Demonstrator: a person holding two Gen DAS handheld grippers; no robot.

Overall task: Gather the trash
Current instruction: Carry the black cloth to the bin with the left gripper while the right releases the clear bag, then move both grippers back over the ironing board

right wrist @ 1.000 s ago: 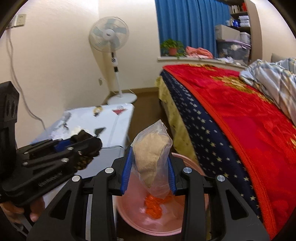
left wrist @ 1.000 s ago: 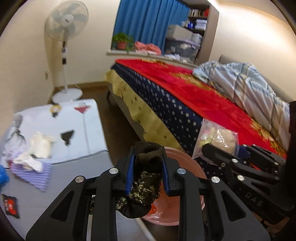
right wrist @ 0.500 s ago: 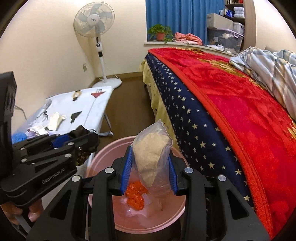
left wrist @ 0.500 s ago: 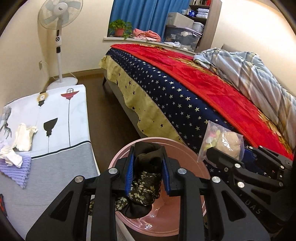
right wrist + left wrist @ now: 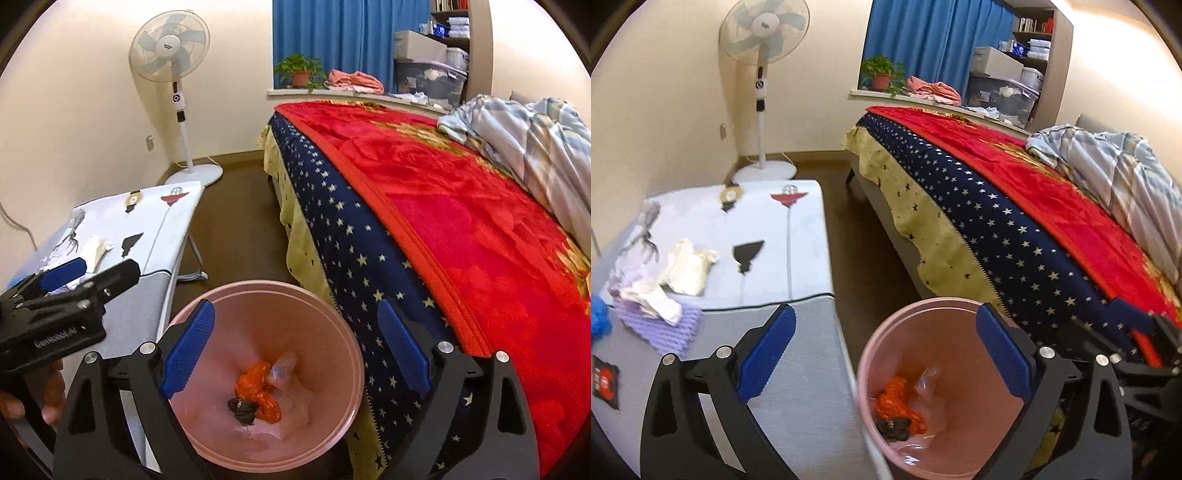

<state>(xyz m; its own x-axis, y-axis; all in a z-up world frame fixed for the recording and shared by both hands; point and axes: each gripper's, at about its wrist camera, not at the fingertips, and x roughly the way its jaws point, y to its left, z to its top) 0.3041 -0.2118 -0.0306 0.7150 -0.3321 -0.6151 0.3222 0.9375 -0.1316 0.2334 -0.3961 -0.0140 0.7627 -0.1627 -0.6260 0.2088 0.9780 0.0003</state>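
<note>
Red blanket bed (image 5: pixel 480 221) fills the right, ironing board (image 5: pixel 757 258) with leftover scraps (image 5: pixel 683 269) on the left, pink bin (image 5: pixel 343 339) between them on the floor. Both claws have just been opening: left gripper (image 5: pixel 886 350) now spread wide with nothing between its blue pads (image 5: pixel 764 354), right gripper (image 5: pixel 295 343) likewise wide and empty. Dropped items now lie at the bin bottom: dark wad (image 5: pixel 242 406) touching the orange bag (image 5: pixel 258 391), clear bag (image 5: pixel 282 369) just beside it. In the left view the same pile shows, dark wad (image 5: pixel 894 428) under the orange bag (image 5: pixel 901 402). Versus a second ago: left claw was clamped on the dark patterned wad, right on the clear bag of beige stuff, both above the bin; now both are released and inside. Means this pair of items looks done; scraps on the board probably still to collect, so task partway. A hand (image 5: pixel 48 391) grips the left tool's handle in the right view.
</note>
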